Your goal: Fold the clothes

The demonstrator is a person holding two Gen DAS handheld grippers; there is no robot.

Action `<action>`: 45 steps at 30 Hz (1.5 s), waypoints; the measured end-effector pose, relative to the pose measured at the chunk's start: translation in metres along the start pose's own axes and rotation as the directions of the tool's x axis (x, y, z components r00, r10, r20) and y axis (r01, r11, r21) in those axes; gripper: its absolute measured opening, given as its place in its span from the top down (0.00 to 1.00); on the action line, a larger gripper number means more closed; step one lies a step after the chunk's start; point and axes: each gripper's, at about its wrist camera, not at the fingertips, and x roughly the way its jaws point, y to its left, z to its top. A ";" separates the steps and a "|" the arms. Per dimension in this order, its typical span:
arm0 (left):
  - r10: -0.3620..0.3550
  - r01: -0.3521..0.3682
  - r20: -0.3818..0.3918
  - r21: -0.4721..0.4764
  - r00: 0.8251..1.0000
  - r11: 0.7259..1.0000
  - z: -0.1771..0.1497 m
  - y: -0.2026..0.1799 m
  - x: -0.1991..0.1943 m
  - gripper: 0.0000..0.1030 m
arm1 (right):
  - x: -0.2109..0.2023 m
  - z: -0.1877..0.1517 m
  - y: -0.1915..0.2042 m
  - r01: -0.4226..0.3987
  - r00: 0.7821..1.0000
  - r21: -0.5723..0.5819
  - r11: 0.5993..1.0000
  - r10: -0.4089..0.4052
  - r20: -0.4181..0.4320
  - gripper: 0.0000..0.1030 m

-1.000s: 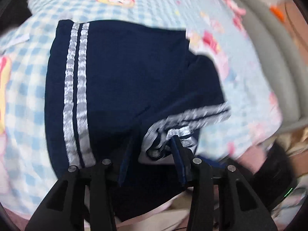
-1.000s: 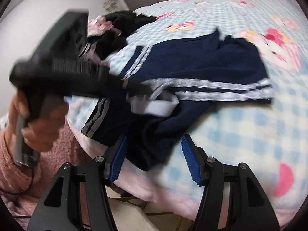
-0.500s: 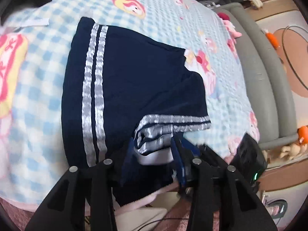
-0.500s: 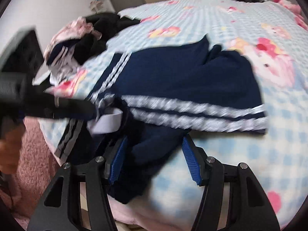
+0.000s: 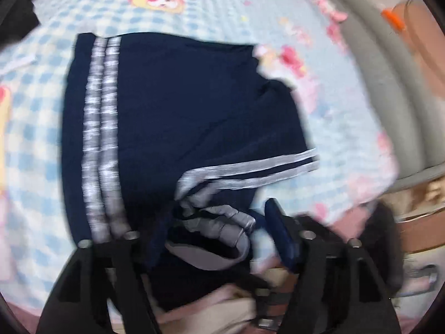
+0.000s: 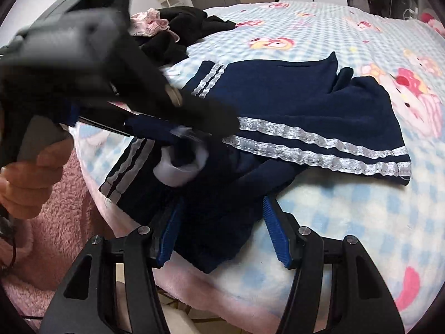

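A navy garment (image 5: 180, 117) with silver double stripes lies partly folded on the blue checked bed sheet (image 5: 194, 5). My left gripper (image 5: 217, 236) points down at its bunched white-lined edge (image 5: 219, 228). The jaws are closing with that bunch between them, and a sliver of sheet shows beside the blue right pad (image 5: 278, 236). In the right wrist view a hand (image 6: 27, 183) holds the left gripper (image 6: 205, 133) over the same bunch (image 6: 180, 169). My right gripper (image 6: 221, 222) stands open astride the garment's (image 6: 292, 97) near fold at the bed edge.
A heap of black and pink clothes (image 6: 172, 30) lies at the far left of the bed. A grey padded rail (image 5: 375, 83) runs along the bed's right side. Pink fleece (image 6: 64, 217) covers the near left. The bed edge (image 6: 250, 303) is just under my right gripper.
The left gripper has come back over the bunched edge, and the garment looks nearer than half a second ago. Its fingers stand wider apart. The right gripper has hardly shifted.
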 end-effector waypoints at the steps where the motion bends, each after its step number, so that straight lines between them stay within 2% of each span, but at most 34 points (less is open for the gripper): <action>1: 0.029 -0.029 -0.001 0.005 1.000 1.000 -0.002 0.003 0.000 0.73 | 0.000 0.000 -0.002 -0.002 1.000 0.009 1.000 0.002 -0.003 0.42; 3: 0.043 -0.043 0.009 0.009 0.999 0.999 -0.006 0.008 -0.004 0.80 | -0.001 -0.002 -0.009 0.002 1.000 0.042 0.999 -0.001 -0.014 0.43; 7: 0.078 -0.078 0.071 0.000 0.994 0.997 -0.013 0.019 -0.026 0.83 | -0.011 -0.007 -0.021 0.017 1.000 0.098 0.995 -0.016 -0.010 0.43; 11: 0.051 -0.046 0.142 -0.037 0.989 0.998 -0.026 0.033 -0.055 0.84 | -0.020 -0.006 -0.033 0.012 1.000 0.168 0.986 -0.014 0.014 0.42; 13: 0.037 -0.027 0.154 -0.061 0.987 0.998 -0.037 0.039 -0.063 0.84 | -0.021 -0.005 -0.039 0.009 1.000 0.195 0.981 -0.012 0.015 0.42; 18: 0.047 -0.032 0.145 -0.105 0.988 0.994 -0.062 0.053 -0.060 0.85 | -0.018 -0.005 -0.031 0.033 0.999 0.165 0.986 -0.034 0.006 0.42; 21: 0.023 -0.001 0.199 -0.109 0.980 0.994 -0.073 0.055 -0.065 0.84 | -0.021 -0.006 -0.027 0.005 1.000 0.159 0.987 -0.008 0.023 0.42; 24: 0.001 0.023 0.266 -0.088 0.964 0.996 -0.082 0.048 -0.072 0.84 | -0.020 -0.006 -0.020 -0.061 0.997 0.153 0.986 0.054 0.049 0.42; 26: 0.013 0.006 0.290 -0.065 0.957 0.998 -0.085 0.048 -0.078 0.84 | -0.017 -0.006 -0.010 -0.072 0.997 0.119 0.990 0.067 0.048 0.42; 27: 0.021 -0.008 0.287 -0.046 0.958 0.999 -0.086 0.047 -0.077 0.84 | -0.015 -0.007 -0.005 -0.046 0.998 0.094 0.995 0.043 0.034 0.42; 30: 0.100 -0.095 0.220 -0.033 0.970 0.995 -0.085 0.046 -0.061 0.84 | -0.001 -0.011 0.000 0.050 0.998 0.052 0.997 -0.048 -0.038 0.41; 32: 0.123 -0.116 0.212 -0.044 0.969 0.992 -0.088 0.049 -0.054 0.82 | 0.000 -0.012 -0.006 0.043 0.998 0.078 0.996 -0.039 -0.049 0.41; 34: 0.088 -0.074 0.260 -0.060 0.962 0.995 -0.093 0.050 -0.061 0.79 | -0.007 -0.011 -0.008 0.035 0.999 0.092 0.995 -0.032 -0.032 0.41; 35: 0.057 -0.041 0.310 -0.058 0.949 0.997 -0.095 0.049 -0.071 0.71 | -0.009 -0.011 -0.010 0.031 0.999 0.097 0.995 -0.029 -0.021 0.41; 36: 0.061 -0.047 0.356 -0.047 0.932 0.998 -0.095 0.046 -0.081 0.63 | -0.013 -0.011 -0.010 0.026 1.000 0.105 0.994 -0.026 -0.003 0.41; 38: 0.091 -0.105 0.418 0.010 0.904 0.994 -0.093 0.035 -0.091 0.61 | -0.018 -0.009 -0.010 0.017 0.999 0.118 0.993 -0.021 0.032 0.41; 39: 0.090 -0.120 0.426 0.043 0.900 0.992 -0.090 0.030 -0.091 0.61 | -0.020 -0.007 -0.009 0.014 0.999 0.122 0.992 -0.020 0.047 0.41; 42: 0.105 -0.152 0.359 0.107 0.928 0.982 -0.076 0.018 -0.073 0.61 | -0.013 -0.002 -0.005 0.040 0.998 0.131 0.991 -0.045 0.036 0.41; 44: 0.169 -0.221 0.299 0.148 0.939 0.964 -0.071 0.009 -0.056 0.61 | -0.004 -0.001 -0.005 0.068 0.998 0.130 0.989 -0.069 0.002 0.41; 45: 0.224 -0.274 0.271 0.163 0.936 0.948 -0.069 0.005 -0.044 0.61 | 0.000 -0.002 -0.005 0.082 0.997 0.127 0.989 -0.080 -0.018 0.41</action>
